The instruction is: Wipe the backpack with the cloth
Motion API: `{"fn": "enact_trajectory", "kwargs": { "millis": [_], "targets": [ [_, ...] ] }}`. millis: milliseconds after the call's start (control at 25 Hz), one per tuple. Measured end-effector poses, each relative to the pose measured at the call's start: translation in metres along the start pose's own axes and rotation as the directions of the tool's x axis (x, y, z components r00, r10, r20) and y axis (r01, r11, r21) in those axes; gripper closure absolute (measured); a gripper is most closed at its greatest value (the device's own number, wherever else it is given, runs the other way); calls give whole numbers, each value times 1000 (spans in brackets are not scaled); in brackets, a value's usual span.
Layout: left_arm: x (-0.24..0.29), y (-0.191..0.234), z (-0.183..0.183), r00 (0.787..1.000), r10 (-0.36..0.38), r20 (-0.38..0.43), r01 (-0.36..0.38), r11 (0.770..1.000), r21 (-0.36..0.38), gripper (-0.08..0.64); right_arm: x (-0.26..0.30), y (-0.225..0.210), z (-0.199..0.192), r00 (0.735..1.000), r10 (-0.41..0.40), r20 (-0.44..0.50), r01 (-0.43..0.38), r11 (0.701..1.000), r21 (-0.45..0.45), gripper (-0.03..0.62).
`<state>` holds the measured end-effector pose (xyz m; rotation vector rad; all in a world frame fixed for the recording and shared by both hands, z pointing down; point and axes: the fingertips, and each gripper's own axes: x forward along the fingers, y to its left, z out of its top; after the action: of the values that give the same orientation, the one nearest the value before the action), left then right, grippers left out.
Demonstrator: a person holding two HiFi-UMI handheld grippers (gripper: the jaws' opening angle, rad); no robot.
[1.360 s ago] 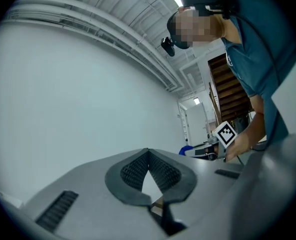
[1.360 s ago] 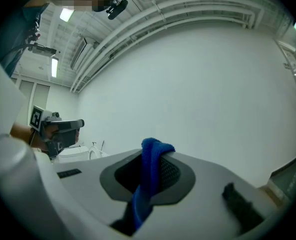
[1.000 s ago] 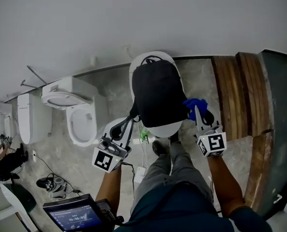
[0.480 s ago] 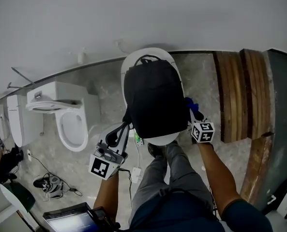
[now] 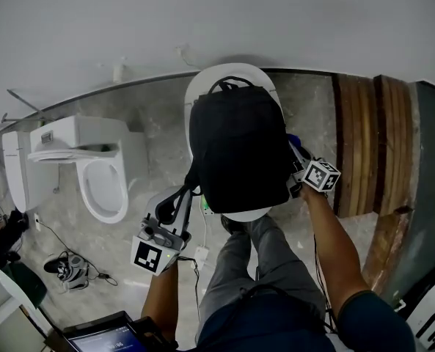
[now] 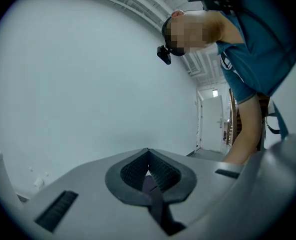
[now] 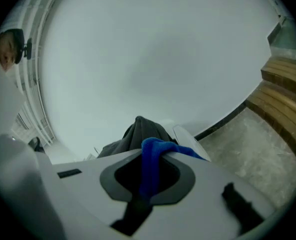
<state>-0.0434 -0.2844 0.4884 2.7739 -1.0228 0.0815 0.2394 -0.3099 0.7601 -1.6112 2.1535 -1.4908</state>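
A black backpack [image 5: 239,152] stands on a white oval seat [image 5: 232,75] against the wall. My right gripper [image 5: 298,166] is at the backpack's right side, shut on a blue cloth [image 5: 293,142] that presses against the fabric. In the right gripper view the blue cloth [image 7: 150,166] hangs between the jaws, with the backpack [image 7: 138,133] just beyond. My left gripper [image 5: 176,205] is low on the left, shut on a dark backpack strap [image 5: 191,185]. That strap [image 6: 151,189] shows pinched in the left gripper view.
A white toilet [image 5: 100,174] stands to the left on the marble floor. Wooden planks [image 5: 371,145] lie to the right. A power strip with cable [image 5: 201,255] and a tangle of gear [image 5: 69,270] are on the floor. The person's legs [image 5: 257,259] are below the seat.
My right gripper has slid with the cloth farther up along the backpack's right side. The left gripper keeps its hold on the strap, shifting only slightly.
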Motion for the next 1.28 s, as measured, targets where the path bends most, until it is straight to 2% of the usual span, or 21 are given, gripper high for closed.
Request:
{"fn": "enact_trajectory", "kwargs": {
  "millis": [80,400,480,560,640,720,840,920,1040,1080,1160,1240,1280],
  "targets": [
    [0,6,-2,1000,12,2,-12,1000,-8,557,16,4,21,1000,20,8,-20,1000,-17,565],
    [-5,25,-13,998,58,1,-58,998,-39,557,68,22,73,997,55,-51,-64,979,-196,565],
    [-8,29,-15,998,68,0,-68,997,-44,557,85,33,88,996,62,-65,-77,962,-261,565],
    [-10,33,-17,997,78,1,-78,996,-49,557,108,48,98,991,55,-118,-96,920,-380,565],
    [-12,36,-19,996,89,3,-88,995,-56,557,131,65,102,979,22,-204,-131,832,-539,565],
    [-13,40,-20,995,99,7,-99,993,-64,557,154,84,99,956,-12,-293,-195,720,-666,565],
    [-17,45,-25,993,115,9,-114,991,-74,557,187,106,77,902,-79,-425,-317,548,-774,565],
    [-20,46,-27,992,126,8,-125,989,-78,557,205,118,55,860,-112,-498,-398,462,-792,565],
    [-25,49,-29,990,144,7,-143,986,-81,557,223,149,17,802,-92,-590,-517,389,-763,565],
    [-28,50,-30,988,151,6,-150,985,-81,557,226,163,3,785,-83,-614,-553,353,-754,565],
    [-33,53,-30,986,165,5,-164,983,-83,557,232,193,-21,766,-83,-638,-602,255,-756,565],
    [-39,56,-31,984,179,5,-178,980,-87,557,236,222,-34,764,-90,-639,-621,163,-766,565],
    [-42,57,-32,983,186,7,-185,979,-89,557,235,234,-41,750,-100,-654,-643,121,-756,565]
  ]
}}
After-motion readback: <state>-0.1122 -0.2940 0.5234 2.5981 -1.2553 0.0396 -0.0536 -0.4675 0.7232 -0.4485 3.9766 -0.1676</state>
